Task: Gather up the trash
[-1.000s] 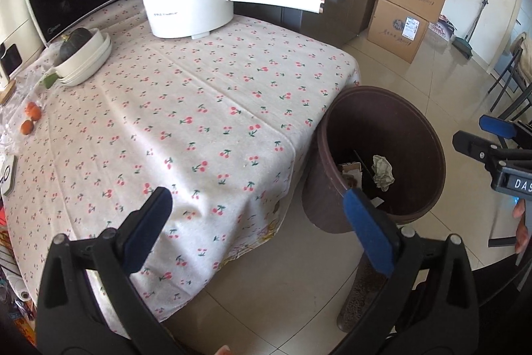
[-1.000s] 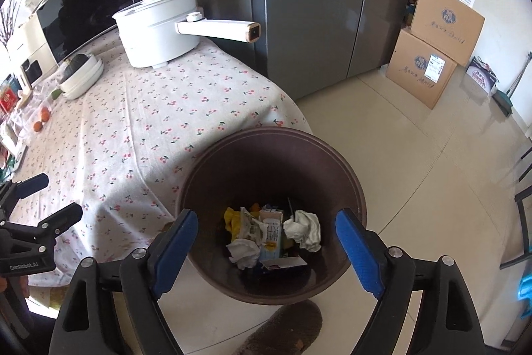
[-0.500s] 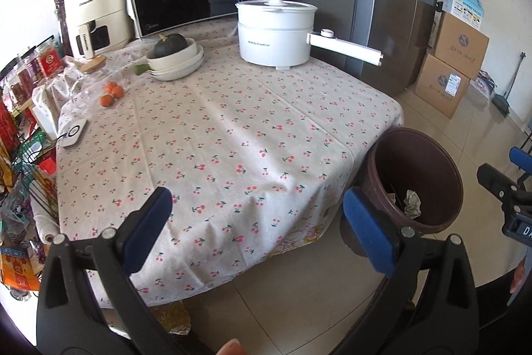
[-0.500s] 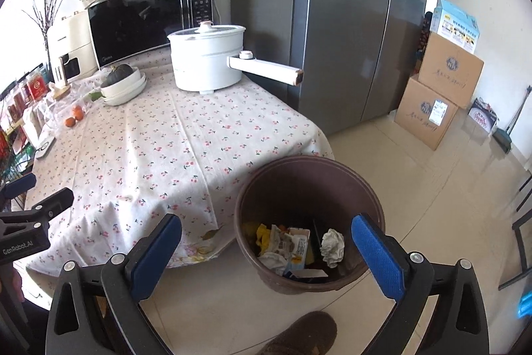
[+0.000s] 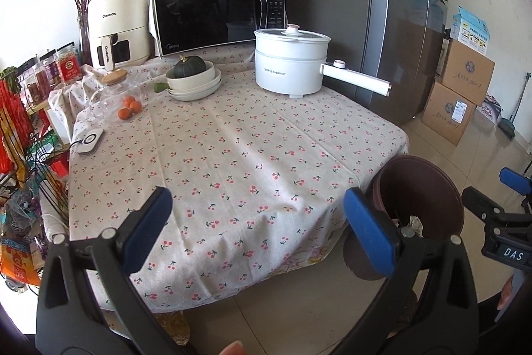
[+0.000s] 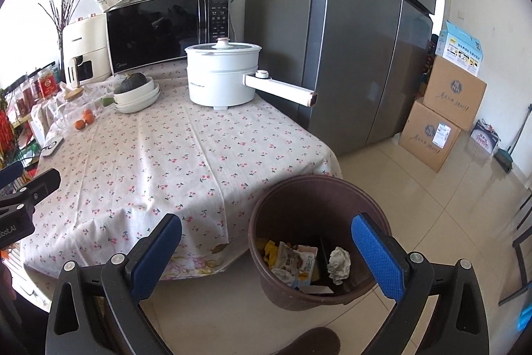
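A brown trash bin (image 6: 299,185) stands on the floor by the table's near right corner. It holds a crumpled white paper (image 6: 339,265), a small carton (image 6: 304,262) and a yellow wrapper (image 6: 269,252). My right gripper (image 6: 266,255) hovers above and in front of the bin, open wide with nothing between its blue pads. My left gripper (image 5: 257,232) is open and empty over the table's near edge. The bin (image 5: 419,188) sits to its right. The cherry-print tablecloth (image 5: 232,155) shows no loose trash.
At the back of the table are a white electric pot (image 5: 289,69) with a long handle, stacked bowls (image 5: 196,82) holding a squash, oranges (image 5: 129,108), a microwave (image 5: 216,12) and an air fryer (image 5: 116,32). A fridge (image 6: 349,39) and cardboard boxes (image 6: 445,112) stand to the right.
Both grippers have pulled back and risen from the bin, so the whole table and its appliances have come into view. The right jaws have spread a little wider.
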`<action>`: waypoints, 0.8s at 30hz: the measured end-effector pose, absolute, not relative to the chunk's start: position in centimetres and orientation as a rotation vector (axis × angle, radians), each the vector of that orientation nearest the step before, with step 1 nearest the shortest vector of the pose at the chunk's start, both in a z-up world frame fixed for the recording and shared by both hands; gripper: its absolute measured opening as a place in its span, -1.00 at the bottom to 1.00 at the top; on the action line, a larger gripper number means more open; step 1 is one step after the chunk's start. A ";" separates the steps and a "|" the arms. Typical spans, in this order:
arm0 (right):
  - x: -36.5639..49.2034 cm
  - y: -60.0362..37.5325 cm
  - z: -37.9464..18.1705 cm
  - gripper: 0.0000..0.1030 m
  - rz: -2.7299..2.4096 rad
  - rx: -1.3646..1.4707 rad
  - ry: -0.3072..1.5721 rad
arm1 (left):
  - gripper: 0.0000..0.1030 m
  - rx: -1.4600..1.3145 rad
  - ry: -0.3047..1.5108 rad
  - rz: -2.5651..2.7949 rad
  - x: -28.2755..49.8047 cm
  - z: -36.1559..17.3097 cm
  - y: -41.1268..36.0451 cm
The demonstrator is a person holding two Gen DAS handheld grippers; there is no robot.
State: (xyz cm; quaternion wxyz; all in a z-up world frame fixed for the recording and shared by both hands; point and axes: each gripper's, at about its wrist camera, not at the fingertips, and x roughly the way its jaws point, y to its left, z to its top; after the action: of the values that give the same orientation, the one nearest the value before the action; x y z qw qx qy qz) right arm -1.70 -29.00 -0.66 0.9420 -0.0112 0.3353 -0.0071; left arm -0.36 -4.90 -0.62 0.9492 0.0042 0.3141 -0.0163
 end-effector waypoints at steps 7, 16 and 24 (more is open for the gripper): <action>-2.0 -29.0 -0.7 1.00 -0.017 -0.013 0.679 | 0.99 0.010 0.638 -0.050 -0.7 -0.6 -5.3; -2.1 -29.2 -0.5 1.00 -0.013 0.001 0.670 | 0.99 0.004 0.643 -0.060 -0.8 -0.6 -5.4; -2.1 -29.2 -0.5 1.00 -0.010 0.004 0.672 | 0.99 0.005 0.650 -0.069 -0.8 -0.7 -5.7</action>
State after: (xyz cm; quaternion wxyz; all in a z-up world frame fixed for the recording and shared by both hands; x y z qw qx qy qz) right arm -2.09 -29.19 -0.54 0.9440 0.0017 0.3298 -0.0049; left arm -0.82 -5.73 -0.73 0.9470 0.0025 0.3194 -0.0337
